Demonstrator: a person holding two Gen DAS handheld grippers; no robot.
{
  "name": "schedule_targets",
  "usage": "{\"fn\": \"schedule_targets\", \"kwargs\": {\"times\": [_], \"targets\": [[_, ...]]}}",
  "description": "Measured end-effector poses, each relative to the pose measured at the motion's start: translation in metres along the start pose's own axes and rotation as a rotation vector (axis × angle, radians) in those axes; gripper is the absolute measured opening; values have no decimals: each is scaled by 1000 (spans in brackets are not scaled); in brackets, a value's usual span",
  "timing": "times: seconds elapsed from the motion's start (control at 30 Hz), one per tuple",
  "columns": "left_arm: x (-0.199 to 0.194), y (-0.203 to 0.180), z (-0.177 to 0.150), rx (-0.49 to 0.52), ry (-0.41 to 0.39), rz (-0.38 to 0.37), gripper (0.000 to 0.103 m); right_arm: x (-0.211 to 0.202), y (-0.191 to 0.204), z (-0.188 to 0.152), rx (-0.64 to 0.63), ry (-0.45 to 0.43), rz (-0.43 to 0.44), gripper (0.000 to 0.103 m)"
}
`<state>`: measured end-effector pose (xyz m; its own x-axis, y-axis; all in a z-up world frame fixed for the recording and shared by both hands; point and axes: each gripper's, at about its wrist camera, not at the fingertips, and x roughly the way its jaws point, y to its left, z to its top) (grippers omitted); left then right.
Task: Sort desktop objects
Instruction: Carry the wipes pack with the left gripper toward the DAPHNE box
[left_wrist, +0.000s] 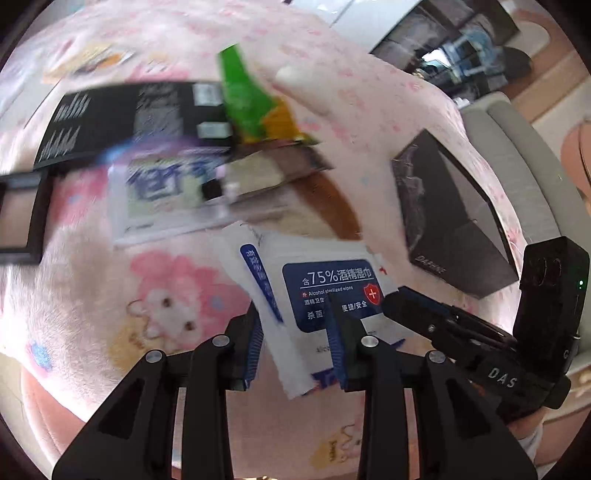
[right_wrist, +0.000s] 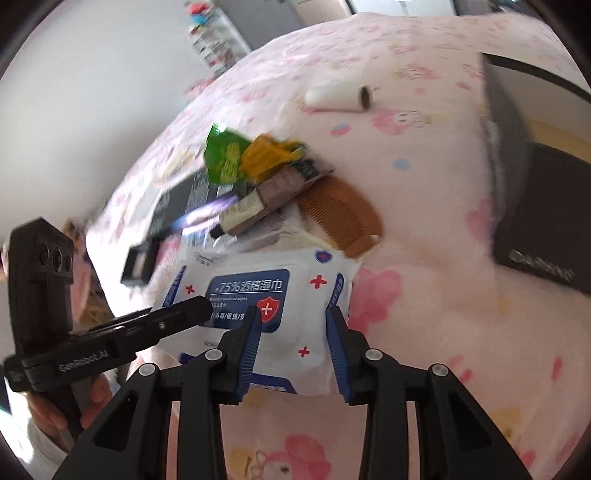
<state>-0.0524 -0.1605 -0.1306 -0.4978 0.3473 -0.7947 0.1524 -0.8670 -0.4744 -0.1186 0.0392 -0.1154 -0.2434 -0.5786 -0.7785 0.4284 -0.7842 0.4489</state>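
1. Lying flat on the pink blanket (right_wrist: 424, 240) is the wipes pack (right_wrist: 266, 295), white with a blue label, its far edge tucked against a heap of clutter.
2. Left gripper (left_wrist: 297, 334): jaws straddle the pack's near corner; whether the pads actually press it I cannot tell.
3. Right gripper (right_wrist: 293, 341): jaws parted over the pack's near edge, pads at either side, no evident pinch; I judge it released.
4. Heap behind the pack: brown comb (right_wrist: 343, 218), green packet (right_wrist: 223, 158), small cartons and a long black box (left_wrist: 122, 122). An open dark box (left_wrist: 447, 221) stands apart to the right, and a white tube (right_wrist: 340, 96) lies farther off.
5. Recommended: let one gripper take the pack at its firm sealed edge, close fully before lifting, and draw it toward the operator so that the comb and cartons are not dragged.
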Motion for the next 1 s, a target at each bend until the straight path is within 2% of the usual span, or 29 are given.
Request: {"fn": "schedule_targets", "kwargs": {"times": [0.17,0.23,0.33,0.43,0.57,0.6,0.63,0.67,0.73,0.87,0.9,0.93,1.0], "targets": [[12,-16,-7,40,33,-21,30,-33,-15,-4,45,-54,7,32],[20,-19,-13,51,55,9,30,-37,-19,-9,58,-42,35,32],[26,-16,-18,74,55,91,30,-34,-23,-18,61,-24,-5,32],[29,-4,-18,26,71,75,31,-26,-41,-24,105,-3,-55,35],[28,0,-17,11,53,82,33,-5,-69,-24,180,33,-58,44],[28,0,-17,5,48,79,38,1,-73,-24,197,43,-28,44],[28,0,-18,-4,43,72,48,6,-78,-23,214,53,1,47],[29,1,-18,-13,38,65,49,11,-82,-23,232,62,32,54],[32,-2,-20,-5,40,58,49,22,-86,-22,257,74,96,57],[38,-9,-24,23,45,52,47,22,-65,-20,173,91,110,58],[35,-12,-23,29,37,42,39,19,-60,-20,149,81,95,57],[31,-16,-22,33,25,24,36,15,-56,-20,137,71,88,53],[23,-24,-21,50,2,-3,36,5,-56,-22,148,45,101,48]]}}
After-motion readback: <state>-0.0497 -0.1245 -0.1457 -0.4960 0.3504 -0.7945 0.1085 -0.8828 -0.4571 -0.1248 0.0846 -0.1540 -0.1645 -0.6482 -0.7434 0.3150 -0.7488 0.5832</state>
